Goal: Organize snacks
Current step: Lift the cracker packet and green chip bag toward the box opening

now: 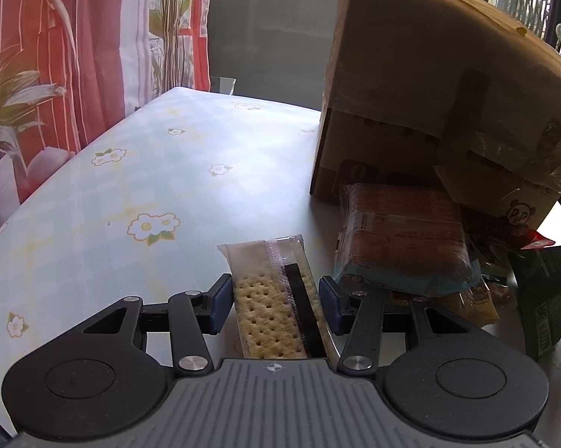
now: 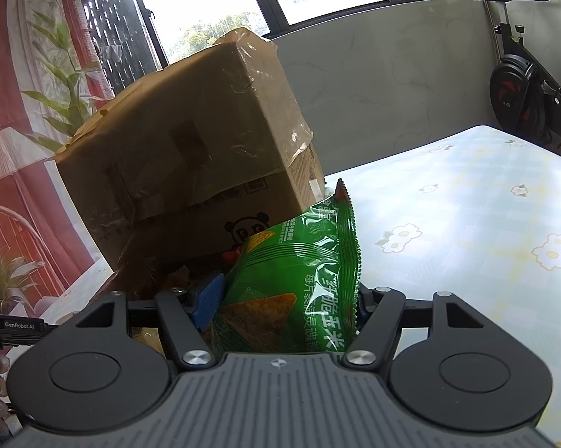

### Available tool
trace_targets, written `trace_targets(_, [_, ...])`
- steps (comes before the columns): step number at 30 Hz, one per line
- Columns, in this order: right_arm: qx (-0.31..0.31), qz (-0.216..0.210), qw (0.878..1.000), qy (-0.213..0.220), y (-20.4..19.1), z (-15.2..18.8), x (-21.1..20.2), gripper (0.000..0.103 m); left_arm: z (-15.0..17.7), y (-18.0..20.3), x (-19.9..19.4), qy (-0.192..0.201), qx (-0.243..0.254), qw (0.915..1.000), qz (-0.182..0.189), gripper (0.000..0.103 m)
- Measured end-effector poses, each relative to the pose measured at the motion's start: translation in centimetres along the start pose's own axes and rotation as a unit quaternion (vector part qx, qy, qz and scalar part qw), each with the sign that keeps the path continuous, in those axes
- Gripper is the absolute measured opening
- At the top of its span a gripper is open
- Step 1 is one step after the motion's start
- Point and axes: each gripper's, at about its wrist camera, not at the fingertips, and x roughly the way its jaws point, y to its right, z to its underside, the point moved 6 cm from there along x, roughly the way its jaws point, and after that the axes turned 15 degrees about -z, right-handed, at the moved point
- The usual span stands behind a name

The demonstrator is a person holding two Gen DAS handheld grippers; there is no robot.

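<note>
- My left gripper has its blue pads on either side of a clear-wrapped cracker packet. The jaws are narrowed around it, the left pad touching the wrapper; I cannot tell whether the right pad presses it.
- My right gripper is closed on a green corn chip bag, which stands up between the jaws.
- My landmark is the cardboard box, tipped over on the flowered tablecloth.
- The cracker packet sits in front of the box, toward its left. The chip bag is held in front of the box, near its right corner.
- A brown-wrapped snack and other wrappers lie piled against the box's front.
- I judge both snacks are mid-pick. Next, each needs carrying away from the pile to open cloth, kept apart.
</note>
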Motion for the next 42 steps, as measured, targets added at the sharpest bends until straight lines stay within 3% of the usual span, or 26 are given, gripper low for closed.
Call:
trace_targets(8, [-0.009,0.02,1.0,0.001,-0.5,-0.1,-0.4,0.068,-0.4,-0.6,-1.7,0.027,-0.013,0.9995,0.013,0.052])
trace_targets(16, [-0.001,0.036,0.999,0.033,-1.2,-1.7,-2.9,0.067,-2.5,-0.9,-4.0,0.077,-0.006,0.9968,0.017,0.052])
trace_targets(22, [-0.013,0.038,0.995,0.091,-2.0,-5.6,-5.7,0.067,-7.2,-0.3,-6.5,0.131,-0.01,0.9906,0.036,0.052])
trace_targets(29, [-0.044,0.021,0.989,0.143,-4.2,-13.0,-6.9,0.067,-13.9,1.6,-9.6,0.186,-0.018,0.9789,0.082,0.052])
trace_targets(35, [-0.081,-0.018,0.985,0.149,-7.1,-19.6,-3.9,0.067,-17.9,3.7,-10.6,0.213,-0.009,0.9719,0.1,0.052])
trace_targets(42, [-0.066,-0.056,0.989,0.121,-9.9,-23.9,6.0,0.067,-20.8,4.7,-9.8,0.212,-0.016,0.971,0.109,0.052])
